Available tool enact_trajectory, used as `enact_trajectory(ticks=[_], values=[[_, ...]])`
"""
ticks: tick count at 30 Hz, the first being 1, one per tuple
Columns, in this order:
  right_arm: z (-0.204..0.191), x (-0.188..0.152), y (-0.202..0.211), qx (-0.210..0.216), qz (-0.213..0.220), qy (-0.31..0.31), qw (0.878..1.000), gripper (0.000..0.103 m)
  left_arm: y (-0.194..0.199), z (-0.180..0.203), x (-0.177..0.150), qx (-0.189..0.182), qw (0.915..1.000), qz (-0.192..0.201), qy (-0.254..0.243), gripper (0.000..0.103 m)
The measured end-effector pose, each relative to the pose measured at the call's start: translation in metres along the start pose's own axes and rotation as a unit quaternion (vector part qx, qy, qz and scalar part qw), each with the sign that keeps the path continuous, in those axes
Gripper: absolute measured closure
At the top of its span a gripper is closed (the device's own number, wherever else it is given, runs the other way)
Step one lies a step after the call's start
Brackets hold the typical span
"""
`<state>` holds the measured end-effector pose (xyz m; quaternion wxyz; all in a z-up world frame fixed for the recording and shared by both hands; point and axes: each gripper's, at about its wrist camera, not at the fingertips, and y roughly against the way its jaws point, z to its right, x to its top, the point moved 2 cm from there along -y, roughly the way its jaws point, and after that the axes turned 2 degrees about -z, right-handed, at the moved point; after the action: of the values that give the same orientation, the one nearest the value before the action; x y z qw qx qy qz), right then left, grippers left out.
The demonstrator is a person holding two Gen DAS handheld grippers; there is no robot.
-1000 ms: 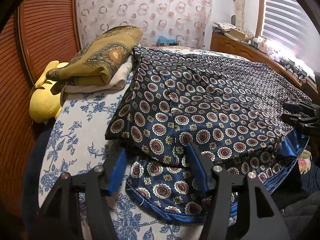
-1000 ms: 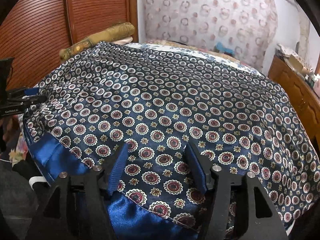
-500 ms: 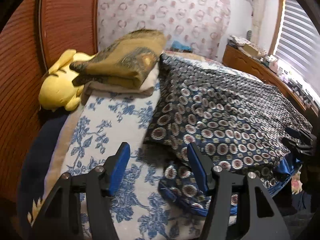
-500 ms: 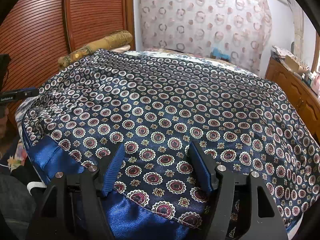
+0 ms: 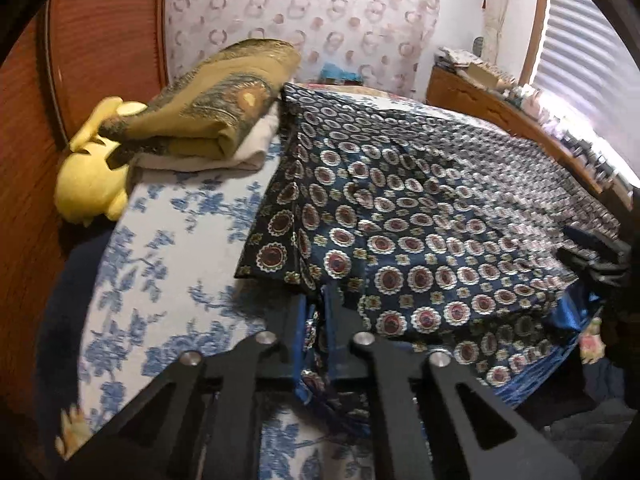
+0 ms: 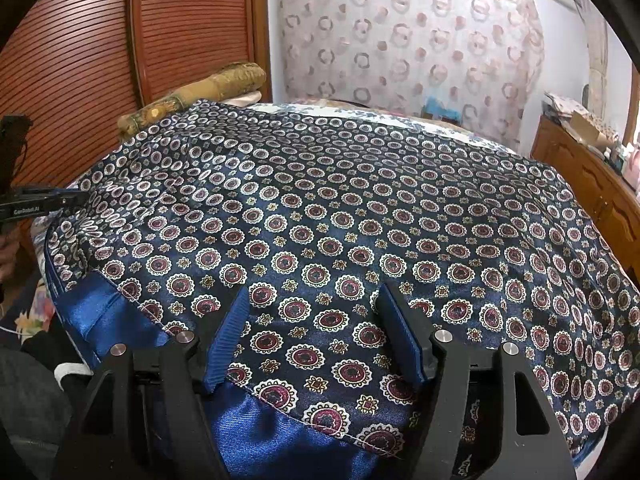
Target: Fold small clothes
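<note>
Left tongs [image 5: 318, 316] are clenched on the near corner of the navy medallion-print garment [image 5: 420, 216], a bunched fold of the cloth pinched between the two blue pads. That garment lies spread across the bed [image 5: 168, 248], covering most of its blue-and-white floral sheet from the middle over to the right side, with a plain shiny blue lining [image 6: 104, 316] showing along its near hem. On the left strip of bare sheet, toward the far end, a stack of folded clothes [image 5: 216, 120] sits with an olive paisley piece on top of a cream one, its right side touching the garment's far left corner. A yellow plush toy [image 5: 88, 184] rests just beside the stack, at the bed's left edge against the wooden slatted doors [image 6: 72, 60]. A patterned curtain [image 6: 400, 40] hangs behind the bed, and a wooden dresser [image 6: 592, 184] with clutter on top runs along the right.

Right tongs [image 6: 316, 332] are released, the blue pads [image 6: 226, 336] standing wide apart over the garment's near edge, with patterned cloth lying flat between them and not gripped. In the right wrist view the left tongs show at the far left edge, by the garment's left corner.
</note>
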<state>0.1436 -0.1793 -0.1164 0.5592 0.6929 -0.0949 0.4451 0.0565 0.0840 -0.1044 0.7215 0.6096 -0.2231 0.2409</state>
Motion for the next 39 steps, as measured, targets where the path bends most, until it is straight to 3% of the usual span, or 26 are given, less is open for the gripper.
enact_trajectory(ticks=[6,13,18,22,31,39], values=[[0.0,0.0,0.001,0.001,0.001,0.001,1.0,0.035,0.023,-0.003,0.012,-0.056,0.9973,0.035,0.033,0.103],[0.003,0.001,0.003,0.007,-0.004,-0.002,1.0,0.035,0.044,0.026,0.041,-0.085,0.9942,0.065,-0.005,0.103],[0.028,0.007,0.025,0.017,0.006,-0.046,0.999,0.035,0.044,0.074,0.075,-0.122,0.9882,0.076,-0.051,0.103],[0.06,0.006,0.054,0.0,0.025,-0.071,0.997,0.035,0.043,0.129,0.102,-0.165,0.9779,0.081,-0.1,0.103],[0.131,-0.017,0.123,-0.055,0.067,-0.136,0.987,0.035,0.031,0.281,0.168,-0.253,0.9429,0.065,-0.207,0.103],[0.166,-0.044,0.146,-0.084,0.074,-0.171,0.979,0.035,0.01,0.389,0.175,-0.285,0.9208,0.017,-0.265,0.103]])
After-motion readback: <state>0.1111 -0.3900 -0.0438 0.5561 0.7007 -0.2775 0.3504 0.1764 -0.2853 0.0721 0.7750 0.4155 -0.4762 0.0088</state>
